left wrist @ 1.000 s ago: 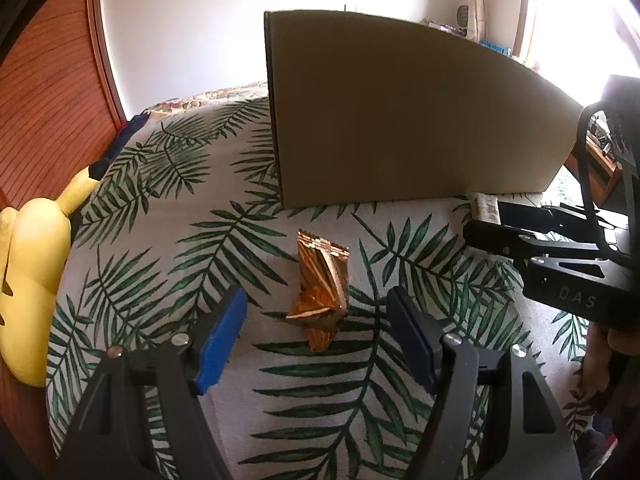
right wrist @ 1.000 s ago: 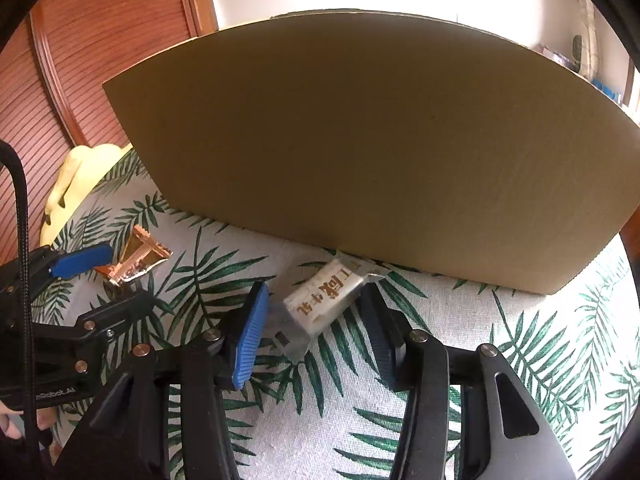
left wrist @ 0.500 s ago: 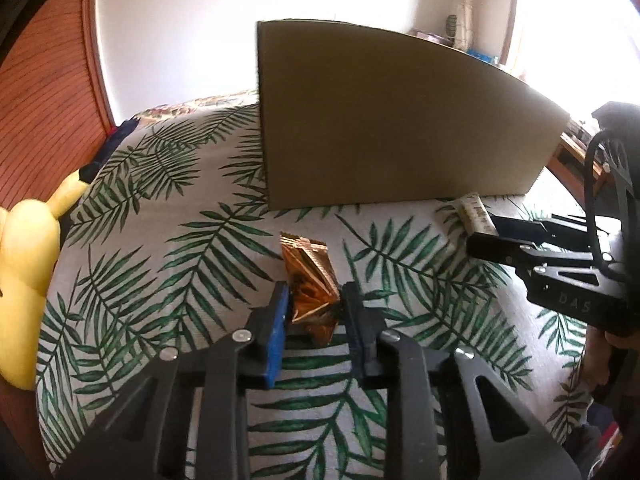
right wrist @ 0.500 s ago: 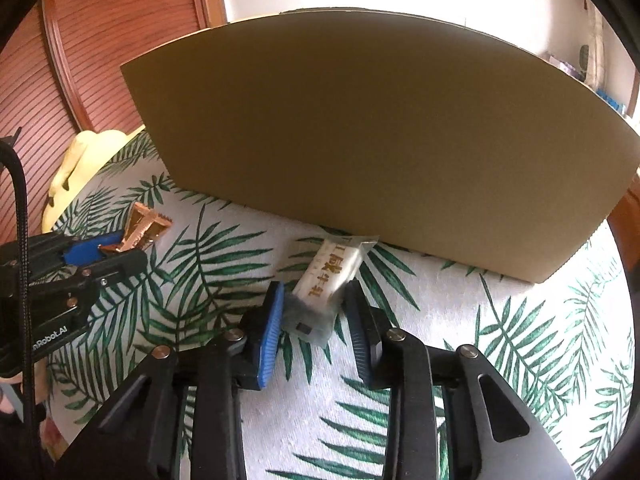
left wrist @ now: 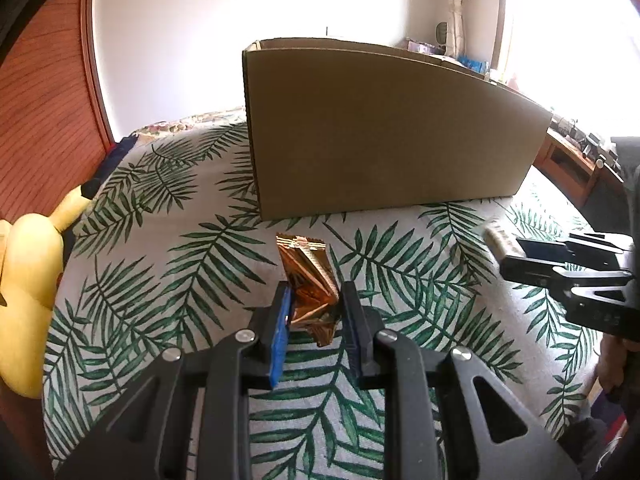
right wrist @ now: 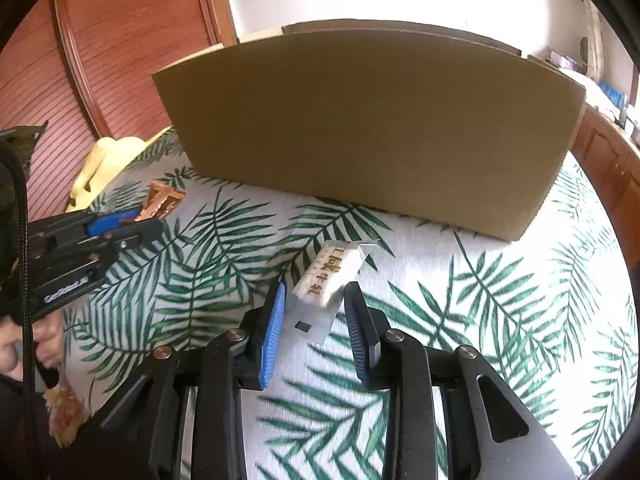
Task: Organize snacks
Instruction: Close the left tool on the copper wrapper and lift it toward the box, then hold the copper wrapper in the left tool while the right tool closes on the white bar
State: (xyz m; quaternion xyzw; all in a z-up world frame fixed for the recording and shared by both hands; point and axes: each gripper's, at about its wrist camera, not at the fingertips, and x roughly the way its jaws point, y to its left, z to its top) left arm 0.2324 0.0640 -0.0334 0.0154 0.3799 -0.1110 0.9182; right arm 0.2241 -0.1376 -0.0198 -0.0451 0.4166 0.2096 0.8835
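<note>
My left gripper (left wrist: 313,294) is shut on a crinkled copper-gold snack wrapper (left wrist: 308,272) and holds it just above the palm-leaf cloth. My right gripper (right wrist: 314,294) is shut on a white snack bar wrapper with gold lettering (right wrist: 332,274), lifted a little off the cloth. A tall open cardboard box (left wrist: 384,136) stands just behind both snacks; it also shows in the right wrist view (right wrist: 372,128). The left gripper (right wrist: 132,224) with the copper wrapper (right wrist: 162,200) shows at the left of the right wrist view. The right gripper (left wrist: 516,254) shows at the right of the left wrist view.
A yellow plush toy (left wrist: 28,272) lies at the left edge of the cloth-covered surface (left wrist: 168,272), against a red-brown wooden slatted door (right wrist: 132,40). Wooden furniture (right wrist: 608,160) stands to the right of the box.
Both grippers closed on their snacks, the left on the copper wrapper, the right on the white bar. Both then rose and drew back from the box, so its open top now shows.
</note>
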